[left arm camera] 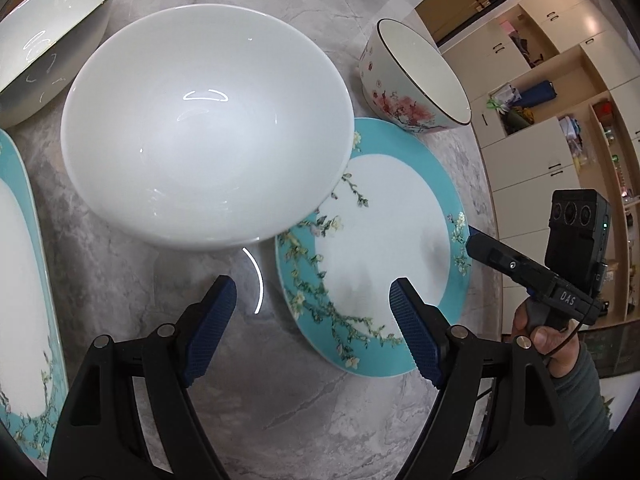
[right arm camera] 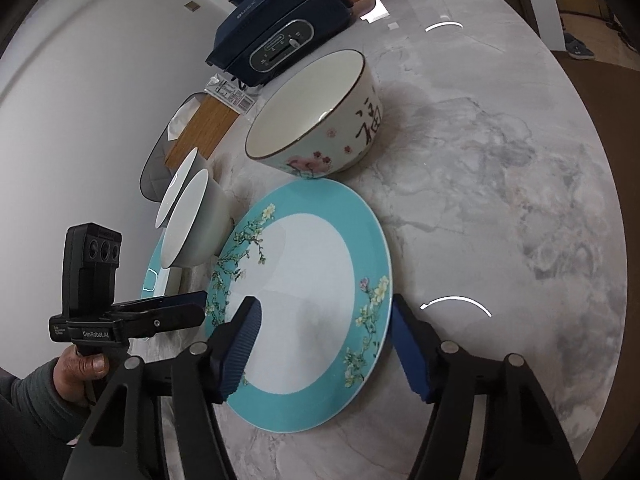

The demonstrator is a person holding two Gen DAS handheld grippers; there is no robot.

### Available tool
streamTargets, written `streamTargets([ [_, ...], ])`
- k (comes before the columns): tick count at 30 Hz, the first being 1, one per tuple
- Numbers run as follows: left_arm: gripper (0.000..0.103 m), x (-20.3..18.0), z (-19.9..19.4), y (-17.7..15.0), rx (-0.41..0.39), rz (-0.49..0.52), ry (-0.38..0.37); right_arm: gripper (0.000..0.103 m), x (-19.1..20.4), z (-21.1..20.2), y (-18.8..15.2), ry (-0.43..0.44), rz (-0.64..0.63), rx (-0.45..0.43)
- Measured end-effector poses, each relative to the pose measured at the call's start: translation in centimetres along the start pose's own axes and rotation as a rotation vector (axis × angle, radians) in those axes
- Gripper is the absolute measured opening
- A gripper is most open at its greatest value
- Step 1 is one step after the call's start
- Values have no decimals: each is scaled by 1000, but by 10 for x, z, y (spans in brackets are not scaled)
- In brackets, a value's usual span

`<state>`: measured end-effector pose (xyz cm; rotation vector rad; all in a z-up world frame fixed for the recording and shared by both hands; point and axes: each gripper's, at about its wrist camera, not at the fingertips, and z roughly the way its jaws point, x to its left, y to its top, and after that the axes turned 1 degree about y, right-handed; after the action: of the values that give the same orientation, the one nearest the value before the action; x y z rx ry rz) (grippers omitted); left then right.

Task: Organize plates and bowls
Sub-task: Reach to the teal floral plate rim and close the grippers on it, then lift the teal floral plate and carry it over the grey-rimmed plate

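The teal plate [right arm camera: 304, 304] lies flat on the marble bench [right arm camera: 500, 200], and its blue rim with flower twigs is free all around except at 9 o'clock in the right wrist view, where the plain white bowl [right arm camera: 192, 228] stands just beside it. In the left wrist view this white bowl [left arm camera: 204, 136] hides the plate's edge at about 10 o'clock. The blossom bowl [right arm camera: 320, 120] stands upright near the plate's far edge at 12 o'clock; I cannot tell if they touch.

The right tool [right arm camera: 320, 344] hangs over the near part of the plate with its jaws partly open. One blue pad [right arm camera: 240, 348] is above the white centre, the other pad is just outside the rim at 3 o'clock, so the rim lies between them, but neither pad presses on it. The left tool [left arm camera: 312, 328] is open and holds nothing; the plate's 9 o'clock edge is between its pads, with bare bench under the left pad.

A second teal plate [left arm camera: 24, 280] lies at 9 o'clock of the left view, and a grey-sided bowl [left arm camera: 52, 40] at 10 o'clock. At 3 o'clock of the teal plate in the right view the bench is open far out to its curved edge. A dark appliance [right arm camera: 280, 28] stands at the far side near the wall.
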<state>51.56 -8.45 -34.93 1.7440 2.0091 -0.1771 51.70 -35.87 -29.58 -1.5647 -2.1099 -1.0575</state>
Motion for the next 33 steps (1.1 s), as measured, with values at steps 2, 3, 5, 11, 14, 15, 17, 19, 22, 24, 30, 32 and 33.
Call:
streamTargets([
  [2,77,-3,0,4,-2,7,-6,64,0,1,1,5,1,4],
  [3,76,-6,2,6,3,15,-7,58,0,3,1,2,3,5],
  [5,76,-13,-3,6,16,38,-7,53,-2,3,1,-3,9,10],
  [11,57,-10,-8,5,11,30,31,32,-1,5,2,-63,17,26],
  [14,27,-2,-9,7,9,14,68,15,-5,4,2,-117,45,32],
  [15,22,3,-11,8,8,7,78,15,-4,3,1,-127,49,34],
  [17,15,7,-11,8,9,-2,77,15,-1,3,1,-157,44,41],
  [19,15,3,-10,8,10,5,91,15,4,4,0,-198,38,48],
  [22,15,-1,-10,8,13,3,106,15,6,4,-1,-229,58,45],
  [24,14,1,-10,8,21,-6,96,15,8,2,-3,-250,66,41],
  [30,13,2,-14,3,27,-20,80,15,11,-5,-12,-267,92,25],
  [32,13,4,-18,-1,30,-23,77,15,12,-7,-16,-270,106,23],
  [33,13,4,-20,-2,30,-23,77,15,13,-8,-17,-271,111,24],
])
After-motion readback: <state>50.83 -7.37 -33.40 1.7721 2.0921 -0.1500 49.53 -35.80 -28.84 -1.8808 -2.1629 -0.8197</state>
